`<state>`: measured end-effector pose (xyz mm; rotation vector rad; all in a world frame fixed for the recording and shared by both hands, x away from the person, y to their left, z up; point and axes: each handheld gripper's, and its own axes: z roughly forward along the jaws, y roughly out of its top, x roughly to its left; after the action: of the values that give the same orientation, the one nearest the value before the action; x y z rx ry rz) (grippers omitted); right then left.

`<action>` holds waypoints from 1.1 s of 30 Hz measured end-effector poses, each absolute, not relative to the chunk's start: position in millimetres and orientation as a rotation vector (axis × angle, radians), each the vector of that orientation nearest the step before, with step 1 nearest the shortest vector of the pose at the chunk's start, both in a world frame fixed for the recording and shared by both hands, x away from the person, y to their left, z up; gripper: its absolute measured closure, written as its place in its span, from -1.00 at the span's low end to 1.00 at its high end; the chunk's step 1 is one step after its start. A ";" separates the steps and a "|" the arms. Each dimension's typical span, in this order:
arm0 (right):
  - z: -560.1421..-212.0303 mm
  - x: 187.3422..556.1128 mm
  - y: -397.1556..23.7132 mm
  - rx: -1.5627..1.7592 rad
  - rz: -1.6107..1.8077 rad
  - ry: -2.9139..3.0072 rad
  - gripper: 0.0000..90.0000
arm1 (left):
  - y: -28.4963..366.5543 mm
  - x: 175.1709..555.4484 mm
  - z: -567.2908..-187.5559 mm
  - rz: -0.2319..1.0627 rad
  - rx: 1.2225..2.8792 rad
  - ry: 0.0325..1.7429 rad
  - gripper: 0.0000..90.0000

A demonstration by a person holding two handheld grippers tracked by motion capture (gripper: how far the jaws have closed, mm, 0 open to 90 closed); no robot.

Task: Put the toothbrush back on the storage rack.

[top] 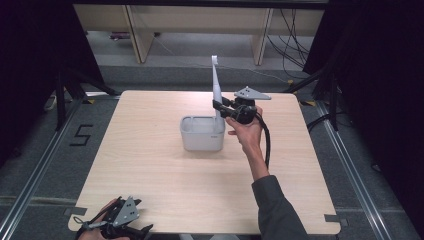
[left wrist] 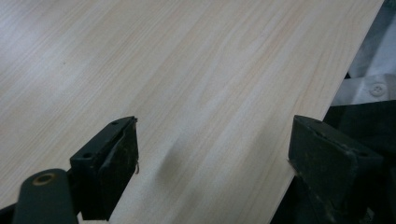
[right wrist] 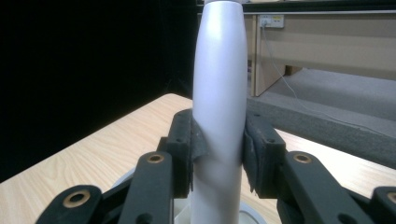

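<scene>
Here, mid-frame in the high view, my right gripper (top: 218, 107) clamps the one tall white handle (top: 216, 82) standing in the single grey container (top: 201, 135), while my left gripper (left wrist: 212, 156) gapes, empty, lower left.

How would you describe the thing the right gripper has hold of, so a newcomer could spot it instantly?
Start at the light wooden table and find the grey tub near its middle. Rising from the tub's right end is a tall, slim white handle, clamped by the right gripper. It is the one upright thing there, with a small hook at its top.
</scene>
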<state>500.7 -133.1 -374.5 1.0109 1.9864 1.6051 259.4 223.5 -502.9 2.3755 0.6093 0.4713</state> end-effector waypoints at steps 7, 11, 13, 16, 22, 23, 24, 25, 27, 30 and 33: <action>-384.9 510.6 -128.6 1.035 1.607 1.979 0.48 | 223.4 258.9 -503.2 0.466 2.376 0.611 -0.65; -390.0 513.2 -129.4 1.043 1.604 1.971 0.48 | 223.7 259.5 -502.8 0.471 2.377 0.606 -0.65; -393.0 513.3 -129.0 1.075 1.608 1.969 0.48 | 223.2 258.9 -503.7 0.461 2.375 0.611 -0.65; -397.7 515.4 -130.6 1.069 1.607 1.968 0.48 | 223.5 259.2 -503.0 0.467 2.378 0.607 -0.65; -402.7 515.0 -131.7 1.061 1.588 1.968 0.48 | 223.6 259.4 -502.7 0.471 2.379 0.606 -0.65; -403.7 514.7 -131.8 1.062 1.587 1.969 0.47 | 223.5 259.0 -502.8 0.467 2.379 0.605 -0.65; -405.4 514.9 -131.9 1.059 1.589 1.975 0.47 | 223.6 259.1 -503.2 0.467 2.382 0.604 -0.65; -407.0 514.5 -131.7 1.064 1.594 1.981 0.47 | 223.6 259.3 -503.3 0.463 2.382 0.604 -0.65; -410.4 513.4 -132.2 1.073 1.585 1.992 0.47 | 223.2 259.3 -503.4 0.467 2.371 0.614 -0.65; -417.2 512.3 -132.7 1.063 1.583 1.994 0.47 | 223.5 258.9 -503.5 0.456 2.386 0.607 -0.65; -421.3 511.2 -134.0 1.063 1.578 2.002 0.47 | 222.7 258.7 -504.2 0.445 2.370 0.616 -0.65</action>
<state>511.2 -134.0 -421.3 1.0630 2.0021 1.5784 258.7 222.7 -504.2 2.3702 0.6157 0.4452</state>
